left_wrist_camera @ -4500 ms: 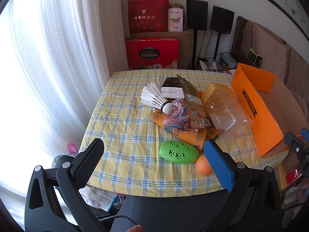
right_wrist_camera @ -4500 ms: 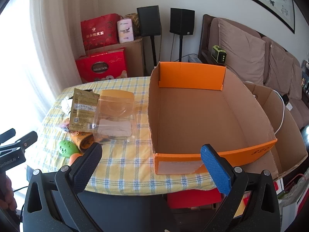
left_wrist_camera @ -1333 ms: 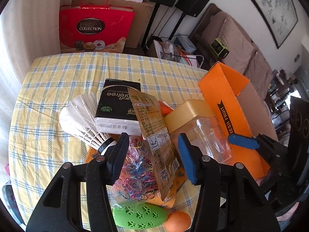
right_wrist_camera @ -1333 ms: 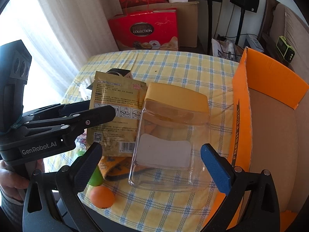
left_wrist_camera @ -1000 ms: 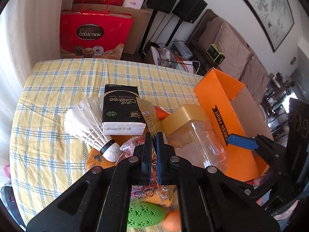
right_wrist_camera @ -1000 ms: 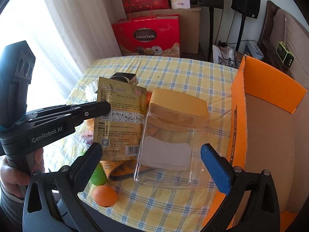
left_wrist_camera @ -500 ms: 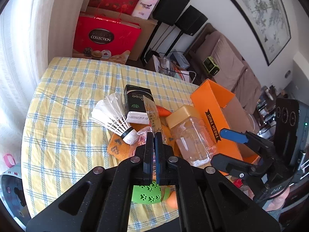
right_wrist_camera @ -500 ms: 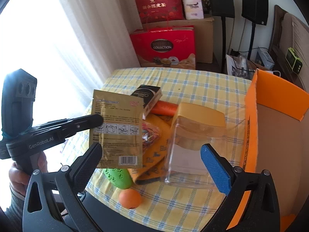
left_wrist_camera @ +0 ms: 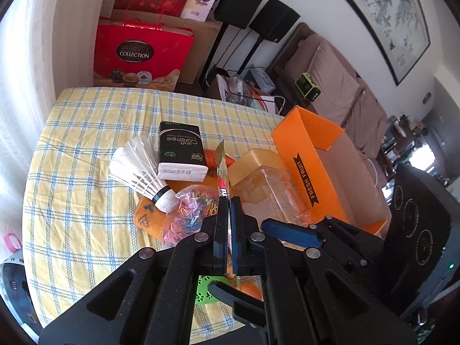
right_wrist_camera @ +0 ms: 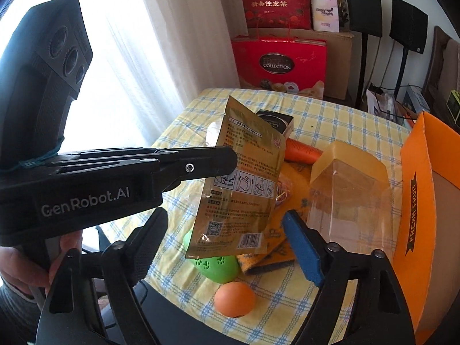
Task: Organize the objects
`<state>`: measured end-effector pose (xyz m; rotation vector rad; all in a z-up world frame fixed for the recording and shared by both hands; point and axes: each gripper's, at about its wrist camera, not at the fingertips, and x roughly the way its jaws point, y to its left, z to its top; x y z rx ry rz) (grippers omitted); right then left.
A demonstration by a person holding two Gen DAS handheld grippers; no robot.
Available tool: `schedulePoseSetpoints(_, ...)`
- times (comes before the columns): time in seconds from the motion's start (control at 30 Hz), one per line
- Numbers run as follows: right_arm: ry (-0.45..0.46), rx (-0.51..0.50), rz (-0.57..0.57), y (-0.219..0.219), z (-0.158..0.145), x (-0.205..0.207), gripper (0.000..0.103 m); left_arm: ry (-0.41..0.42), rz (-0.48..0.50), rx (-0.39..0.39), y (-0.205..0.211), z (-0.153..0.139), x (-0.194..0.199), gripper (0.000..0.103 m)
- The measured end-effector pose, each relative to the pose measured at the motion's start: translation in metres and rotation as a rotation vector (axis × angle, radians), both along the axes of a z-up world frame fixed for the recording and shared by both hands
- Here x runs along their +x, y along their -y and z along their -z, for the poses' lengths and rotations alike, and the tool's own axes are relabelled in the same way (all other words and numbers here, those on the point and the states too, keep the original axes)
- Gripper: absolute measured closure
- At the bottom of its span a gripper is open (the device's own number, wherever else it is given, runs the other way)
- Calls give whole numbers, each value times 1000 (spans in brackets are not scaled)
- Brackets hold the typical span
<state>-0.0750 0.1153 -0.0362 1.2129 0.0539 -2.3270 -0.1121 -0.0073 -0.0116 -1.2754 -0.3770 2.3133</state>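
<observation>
My left gripper (left_wrist_camera: pixel 229 201) is shut on a gold foil packet (right_wrist_camera: pixel 244 178), held in the air above the table; in the left wrist view the packet (left_wrist_camera: pixel 222 169) shows edge-on. My right gripper (right_wrist_camera: pixel 227 224) is open and empty, just below the hanging packet. On the yellow checked table (left_wrist_camera: pixel 86 201) lie a shuttlecock (left_wrist_camera: pixel 138 172), a black tissue pack (left_wrist_camera: pixel 181 152), a bag of rubber bands (left_wrist_camera: pixel 189 210), a clear jar with a yellow lid (right_wrist_camera: pixel 348 189), a carrot (right_wrist_camera: pixel 302 151), a green paw-print case (right_wrist_camera: pixel 215 264) and an orange ball (right_wrist_camera: pixel 234 299). The orange cardboard box (left_wrist_camera: pixel 310 161) stands at the right.
An orange patterned cloth (left_wrist_camera: pixel 149 218) lies under the pile. Red gift boxes (left_wrist_camera: pixel 141 54) and speakers (left_wrist_camera: pixel 258 20) stand behind the table. A sofa (left_wrist_camera: pixel 336 80) is at the right. A curtain (right_wrist_camera: pixel 161 43) hangs on the left.
My left gripper closed on the gold packet and lifted it off the pile. The right gripper moved left and came under the packet, still open.
</observation>
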Motion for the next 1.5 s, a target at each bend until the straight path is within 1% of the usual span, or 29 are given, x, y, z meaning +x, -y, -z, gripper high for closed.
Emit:
schedulePoseSetpoints(0.07,11,14,8,-1,5,-4,34,-1,16,-1,-6,-2,1,102)
schedulePoseSetpoints(0.1,19,9,8,-3,7,-5,43,-3,23,-3,-10,-2,2,102)
schedulePoseSetpoints(0.13,35,-2,7,-4,10,-6,58,-4,31,-4,-13,-3,3,101)
schedulePoseSetpoints(0.2,40,-10,13,-9,12,-6,61,-5,41,-8,-19,-3,3,102)
schedulePoseSetpoints(0.27,43,-19,23,-14,12,-6,67,-6,60,-4,-23,-3,4,101)
schedulePoseSetpoints(0.3,49,-33,26,-18,11,-6,73,-5,57,-4,-23,-2,5,99)
schedulePoseSetpoints(0.33,50,-47,31,-21,10,-6,84,-1,42,1,-21,-2,5,95)
schedulePoseSetpoints(0.37,49,-55,37,-24,8,-5,87,7,33,21,-17,-1,5,83)
schedulePoseSetpoints(0.4,50,-64,40,-27,7,-5,90,13,20,49,-11,0,6,66)
schedulePoseSetpoints(0.47,47,-64,47,-31,4,-5,91,3,-11,80,2,3,10,50)
schedulePoseSetpoints(0.5,49,-71,48,-33,4,-4,92,3,-23,84,7,5,11,49)
schedulePoseSetpoints(0.67,72,-137,70,-45,4,-9,93,88,-41,149,27,32,14,49)
schedulePoseSetpoints(0.77,77,-166,85,-52,2,-9,95,109,-60,159,34,43,14,47)
schedulePoseSetpoints(0.83,87,-204,95,-59,0,-10,95,122,-51,185,34,48,14,47)
schedulePoseSetpoints(0.93,103,-255,105,-69,-5,-10,95,118,-25,194,28,50,13,46)
schedulePoseSetpoints(1.07,130,-323,108,-79,-10,-11,95,109,26,226,16,50,15,41)
schedulePoseSetpoints(1.13,151,-352,111,-83,-9,-12,95,123,46,240,10,52,15,38)
schedulePoseSetpoints(1.2,169,-396,116,-89,-8,-13,95,130,58,248,6,53,15,38)
schedulePoseSetpoints(1.27,160,-414,126,-93,-13,-12,95,130,50,257,7,52,17,36)
schedulePoseSetpoints(1.4,160,-454,113,-98,-21,-9,96,139,12,316,17,53,15,29)
schedulePoseSetpoints(1.5,166,-480,101,-97,-25,-7,96,143,7,343,17,51,14,29)
